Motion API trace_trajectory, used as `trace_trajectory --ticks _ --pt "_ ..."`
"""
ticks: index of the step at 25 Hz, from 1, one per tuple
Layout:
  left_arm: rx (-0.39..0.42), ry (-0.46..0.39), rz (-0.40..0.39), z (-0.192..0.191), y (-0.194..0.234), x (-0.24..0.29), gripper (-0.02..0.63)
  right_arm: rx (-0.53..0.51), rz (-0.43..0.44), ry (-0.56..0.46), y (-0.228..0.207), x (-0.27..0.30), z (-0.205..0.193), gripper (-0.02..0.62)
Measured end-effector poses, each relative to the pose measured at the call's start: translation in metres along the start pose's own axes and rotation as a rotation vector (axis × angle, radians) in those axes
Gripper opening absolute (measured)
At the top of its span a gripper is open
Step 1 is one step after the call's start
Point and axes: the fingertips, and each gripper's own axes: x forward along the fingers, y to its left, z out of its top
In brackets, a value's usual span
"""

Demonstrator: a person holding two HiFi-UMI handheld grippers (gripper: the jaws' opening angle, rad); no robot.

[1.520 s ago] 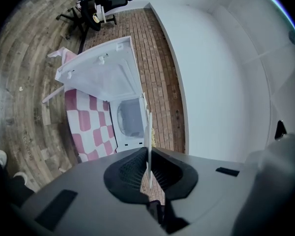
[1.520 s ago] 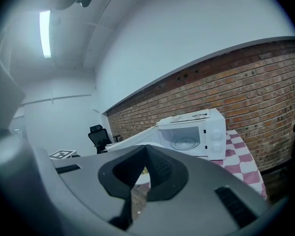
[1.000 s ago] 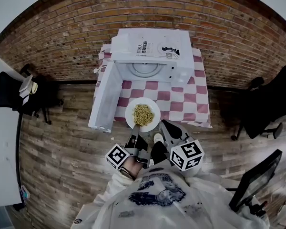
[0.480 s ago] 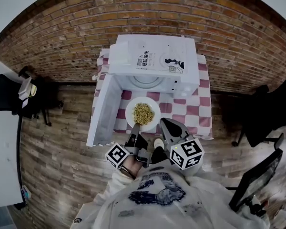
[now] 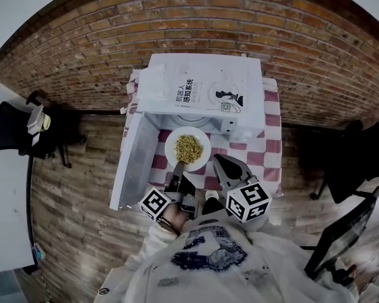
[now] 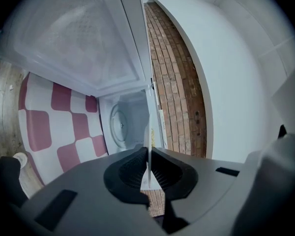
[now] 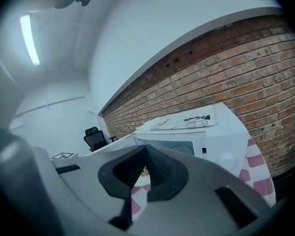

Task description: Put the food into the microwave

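Observation:
A white plate (image 5: 187, 148) of yellowish food (image 5: 188, 147) hangs level just before the open mouth of the white microwave (image 5: 205, 93). My left gripper (image 5: 177, 166) is shut on the plate's near rim; in the left gripper view the rim (image 6: 148, 136) shows edge-on between the jaws, with the glass turntable (image 6: 119, 127) in the cavity beyond. My right gripper (image 5: 224, 166) sits to the right of the plate, apart from it, shut with nothing in it. In the right gripper view the microwave front (image 7: 206, 136) lies ahead and a bit of food (image 7: 145, 171) shows past the jaws.
The microwave door (image 5: 134, 163) swings out to the left, close beside the plate. The microwave stands on a small table with a red and white checked cloth (image 5: 259, 153) against a brick wall. Black office chairs (image 5: 12, 125) stand at the far left and right.
The left gripper has carried the plate forward, from above the table's front edge to the microwave opening. The right gripper has followed alongside.

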Motion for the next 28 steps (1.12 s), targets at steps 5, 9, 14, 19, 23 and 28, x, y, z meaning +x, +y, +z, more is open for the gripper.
trace_trajectory --ticks 5,9,14,19,23,28 --pt "0.02 -0.004 0.029 0.0 0.006 0.013 0.028 0.01 0.007 0.006 -0.016 0.008 0.003 0.012" --pt "0.036 -0.008 0.06 0.007 0.019 0.02 0.028 0.013 0.005 0.004 -0.025 0.012 0.006 0.012" --pt "-0.015 -0.014 0.034 0.018 0.026 0.034 0.028 0.019 -0.003 0.011 -0.032 0.02 0.006 0.012" --pt "-0.015 -0.005 0.04 0.024 0.041 0.045 0.028 0.0 -0.012 0.019 -0.035 0.028 0.006 0.012" --pt "-0.027 -0.004 0.067 0.028 0.058 0.054 0.028 -0.006 -0.013 0.028 -0.036 0.032 0.007 0.012" --pt "-0.067 -0.008 0.052 0.032 0.07 0.068 0.028 -0.015 -0.019 0.036 -0.038 0.032 0.007 0.012"
